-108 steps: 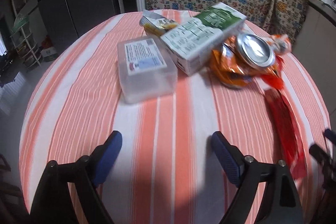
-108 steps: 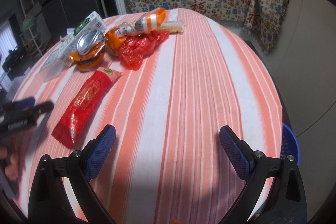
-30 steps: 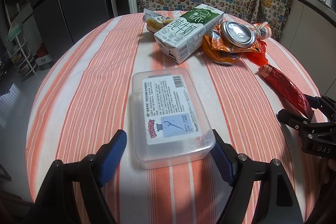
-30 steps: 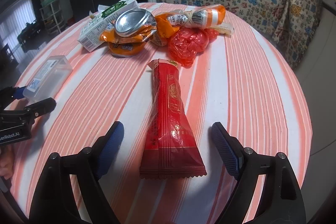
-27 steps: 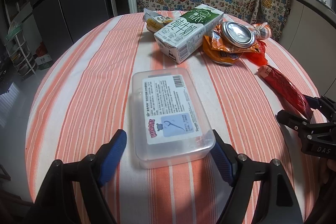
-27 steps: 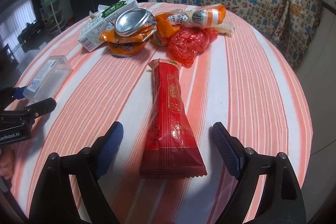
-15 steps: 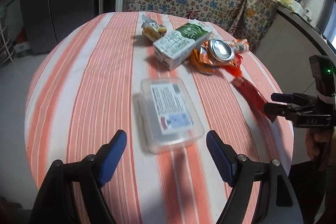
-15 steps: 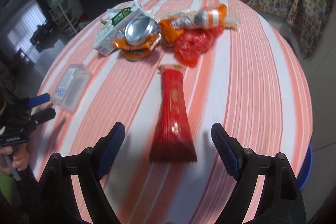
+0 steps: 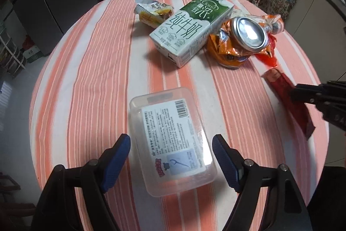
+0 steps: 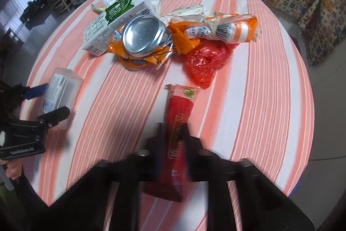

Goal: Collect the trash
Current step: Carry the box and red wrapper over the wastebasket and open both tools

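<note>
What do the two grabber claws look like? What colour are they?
The left gripper has black angular arms with silver screws and blue ribbed pads on its fingertips. The right gripper looks blurred and dark, built the same way. White lettering marks the black body of each.

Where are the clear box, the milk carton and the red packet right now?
Clear box (image 9: 173, 140), left wrist view: on its printed label.
Milk carton (image 9: 190, 25), left wrist view: on its white top face.
Red packet (image 10: 179, 109), right wrist view: on its red middle, ahead of the jaws.
</note>
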Demonstrator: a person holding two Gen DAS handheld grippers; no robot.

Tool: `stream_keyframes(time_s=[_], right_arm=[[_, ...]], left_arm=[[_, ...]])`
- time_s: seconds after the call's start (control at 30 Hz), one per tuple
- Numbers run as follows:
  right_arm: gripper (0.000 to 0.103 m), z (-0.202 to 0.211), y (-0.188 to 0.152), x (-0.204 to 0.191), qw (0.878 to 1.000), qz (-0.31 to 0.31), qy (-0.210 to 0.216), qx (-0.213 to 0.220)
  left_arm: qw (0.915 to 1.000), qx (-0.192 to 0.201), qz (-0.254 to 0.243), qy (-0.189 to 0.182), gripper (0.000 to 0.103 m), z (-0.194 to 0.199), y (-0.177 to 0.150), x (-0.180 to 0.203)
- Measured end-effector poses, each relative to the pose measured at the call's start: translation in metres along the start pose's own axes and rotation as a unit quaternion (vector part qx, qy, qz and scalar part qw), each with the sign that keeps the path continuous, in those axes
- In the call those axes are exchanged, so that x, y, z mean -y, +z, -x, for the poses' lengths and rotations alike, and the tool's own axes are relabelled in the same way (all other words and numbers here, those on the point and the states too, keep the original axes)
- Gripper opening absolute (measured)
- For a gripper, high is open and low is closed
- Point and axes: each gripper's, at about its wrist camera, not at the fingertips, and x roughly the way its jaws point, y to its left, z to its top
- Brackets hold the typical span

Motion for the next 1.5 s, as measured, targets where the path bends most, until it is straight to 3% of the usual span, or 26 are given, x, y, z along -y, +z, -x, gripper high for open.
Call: stream_keyframes(time_s=[0.03, 0.17, 0.3, 0.6, 0.8, 1.0, 1.3, 1.5], right_arm=[[0.009, 0.002, -0.002, 0.0, 1.0, -0.002, 0.002, 0.005], [0.008, 0.017, -0.012, 0.01, 0.999, -0.02, 0.027, 0.031], [0.008, 0.035, -0.024, 0.024, 0.996, -0.043, 0.057, 0.056], [0.008, 0.077, -0.056, 0.084, 0.983, -0.113, 0.079, 0.122], [0.008, 0.118, -0.079, 0.148, 0.972, -0.161, 0.03, 0.167], [0.008, 0.138, -0.107, 0.22, 0.958, -0.216, -0.034, 0.184], [0.008, 0.13, -0.152, 0.308, 0.937, -0.286, -0.088, 0.18], [0.008, 0.112, -0.183, 0.339, 0.928, -0.311, -0.091, 0.184]], left_arm=[[1.0, 0.005, 0.002, -0.003, 0.066, 0.0, 0.0, -0.002], [0.9996, 0.025, 0.006, -0.007, 0.064, 0.005, -0.004, -0.008], [0.998, 0.051, 0.009, -0.036, 0.063, 0.02, -0.009, -0.002], [0.9863, 0.101, -0.034, -0.126, 0.063, 0.054, 0.003, 0.085], [0.9735, 0.108, -0.076, -0.187, 0.063, 0.062, 0.024, 0.175], [0.9601, 0.11, -0.118, -0.229, 0.063, 0.057, 0.047, 0.27], [0.9482, 0.08, -0.155, -0.266, 0.063, 0.02, 0.06, 0.375], [0.9417, 0.053, -0.174, -0.283, 0.063, -0.017, 0.052, 0.424]])
